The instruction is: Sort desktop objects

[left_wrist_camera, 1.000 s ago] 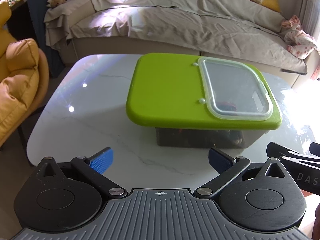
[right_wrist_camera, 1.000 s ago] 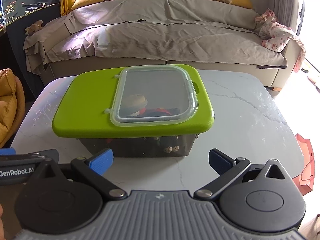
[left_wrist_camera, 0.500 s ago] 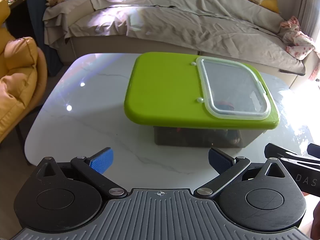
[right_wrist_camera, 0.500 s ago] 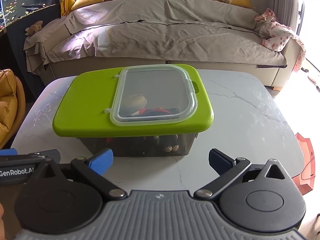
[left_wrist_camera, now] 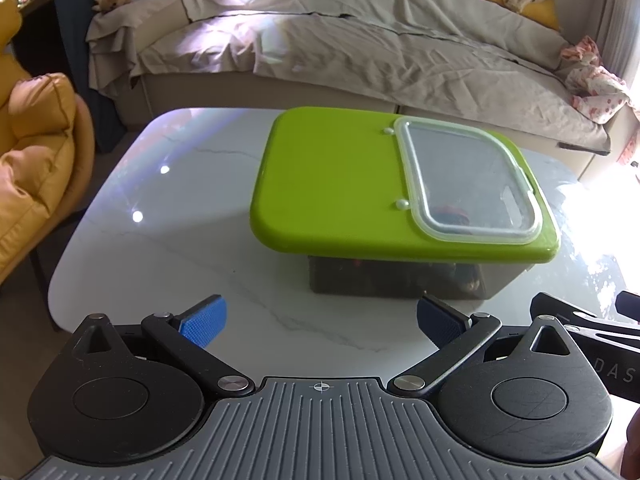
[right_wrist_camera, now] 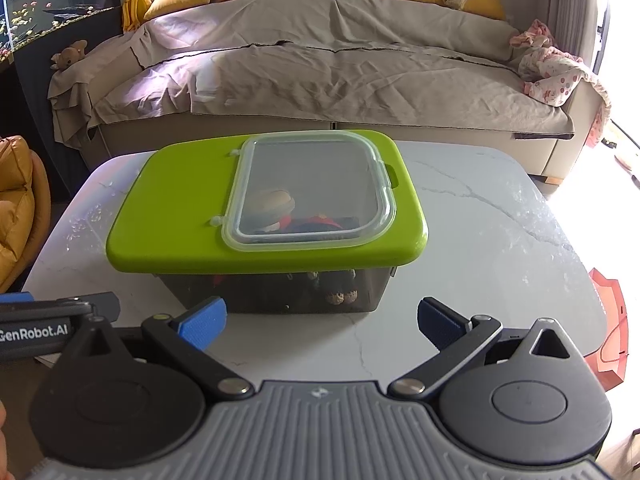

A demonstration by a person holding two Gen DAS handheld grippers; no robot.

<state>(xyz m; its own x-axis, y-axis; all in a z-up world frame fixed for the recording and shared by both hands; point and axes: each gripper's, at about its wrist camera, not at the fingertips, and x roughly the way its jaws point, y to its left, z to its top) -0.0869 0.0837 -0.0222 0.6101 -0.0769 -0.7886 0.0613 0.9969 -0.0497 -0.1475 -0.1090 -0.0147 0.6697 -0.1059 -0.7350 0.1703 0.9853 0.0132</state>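
A dark see-through storage box (right_wrist_camera: 272, 292) with a lime green lid (right_wrist_camera: 176, 216) stands on the white marble table (right_wrist_camera: 500, 240). The lid's clear hatch (right_wrist_camera: 312, 196) is shut; plush toys show through it. The box also shows in the left wrist view (left_wrist_camera: 396, 280), with its lid (left_wrist_camera: 328, 184) and hatch (left_wrist_camera: 468, 184). My left gripper (left_wrist_camera: 320, 322) is open and empty, near the table's front edge, short of the box. My right gripper (right_wrist_camera: 320, 322) is open and empty, just in front of the box.
A covered sofa (right_wrist_camera: 340, 76) with plush toys runs behind the table. A yellow armchair (left_wrist_camera: 36, 168) stands at the left. A fish tank (right_wrist_camera: 52, 12) is at the far left. An orange object (right_wrist_camera: 608, 320) lies off the table's right edge.
The left gripper has drifted slightly, so the box sits a little lower and further left in its view. The right view is nearly unchanged. Both grippers stay open.
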